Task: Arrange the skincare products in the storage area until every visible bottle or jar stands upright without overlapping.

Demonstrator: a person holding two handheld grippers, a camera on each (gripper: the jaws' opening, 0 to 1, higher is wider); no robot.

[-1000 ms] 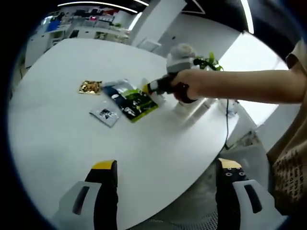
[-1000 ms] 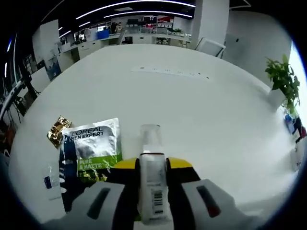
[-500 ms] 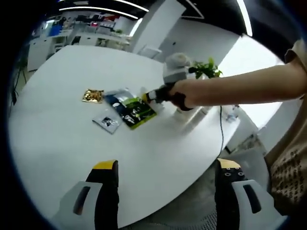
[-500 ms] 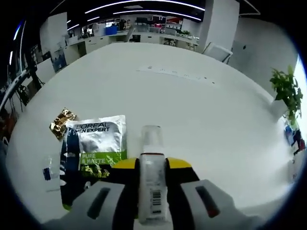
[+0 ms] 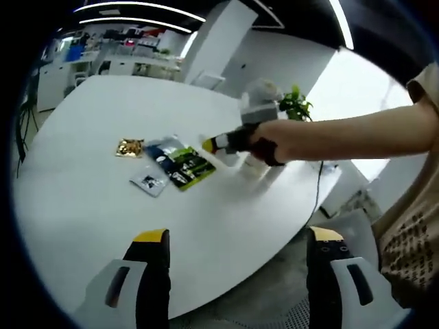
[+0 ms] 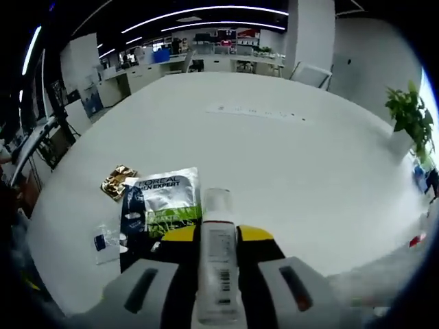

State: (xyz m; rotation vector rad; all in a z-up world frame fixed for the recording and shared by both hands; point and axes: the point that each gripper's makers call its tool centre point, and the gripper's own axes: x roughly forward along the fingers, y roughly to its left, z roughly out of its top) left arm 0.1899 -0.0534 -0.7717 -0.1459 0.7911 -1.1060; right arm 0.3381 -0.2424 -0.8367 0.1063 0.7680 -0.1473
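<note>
A slim white bottle [image 6: 218, 264] with a clear cap and a barcode label lies along my right gripper [image 6: 218, 236], which is shut on it above the white table [image 6: 295, 157]. In the left gripper view a hand carries that right gripper [image 5: 209, 145] over the sachets. A silver, green and blue pouch [image 6: 164, 202] [image 5: 180, 163], a gold sachet [image 6: 118, 181] [image 5: 129, 147] and a small clear sachet [image 6: 106, 240] [image 5: 148, 182] lie flat on the table. My left gripper [image 5: 239, 240] stands open near the table's front edge [image 5: 226, 301], holding nothing.
A potted plant [image 6: 405, 113] [image 5: 295, 106] stands at the table's far right edge. A pale strip [image 6: 257, 112] lies across the far part of the table. A cable [image 5: 319, 178] hangs off the rim below the person's arm [image 5: 343, 133]. Office desks fill the background.
My right gripper has drawn back and up with the bottle, so the sachets look smaller and farther. The left gripper stays open, with only a slight shift of its view.
</note>
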